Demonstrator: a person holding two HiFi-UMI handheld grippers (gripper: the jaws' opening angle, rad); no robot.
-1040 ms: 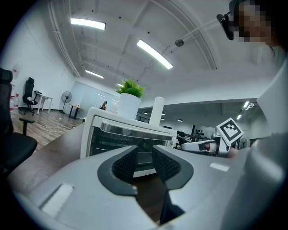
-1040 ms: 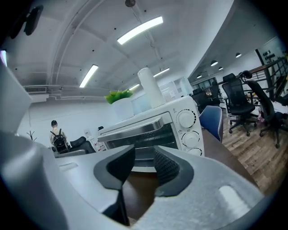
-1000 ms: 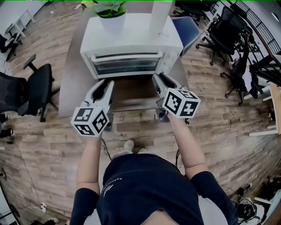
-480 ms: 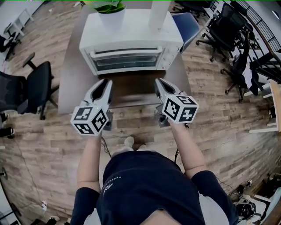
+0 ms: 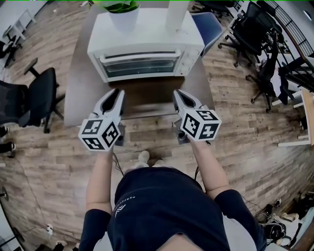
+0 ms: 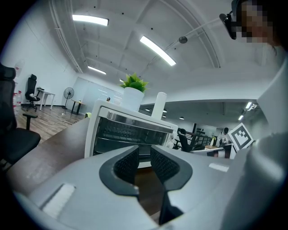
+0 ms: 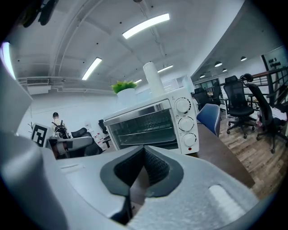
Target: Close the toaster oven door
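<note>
The white toaster oven (image 5: 144, 46) stands at the far side of the brown table (image 5: 78, 93), and its glass door (image 5: 140, 64) is closed flat against the front. It also shows in the left gripper view as the toaster oven (image 6: 128, 132) and in the right gripper view as the toaster oven (image 7: 150, 123), with three knobs (image 7: 186, 121) on its right side. My left gripper (image 5: 117, 93) hovers over the table short of the oven, jaws a narrow gap apart and empty. My right gripper (image 5: 177, 93) hovers level with it, shut on nothing.
A potted plant (image 5: 123, 17) and a white cylinder (image 5: 176, 14) stand on top of the oven. A blue chair (image 5: 210, 30) is behind the table's right corner. Black office chairs stand at the left (image 5: 34, 100) and right (image 5: 255, 41) on the wooden floor.
My right gripper has drawn back a little from the oven front and its jaws have closed. The left gripper has hardly moved. The door stays closed.
</note>
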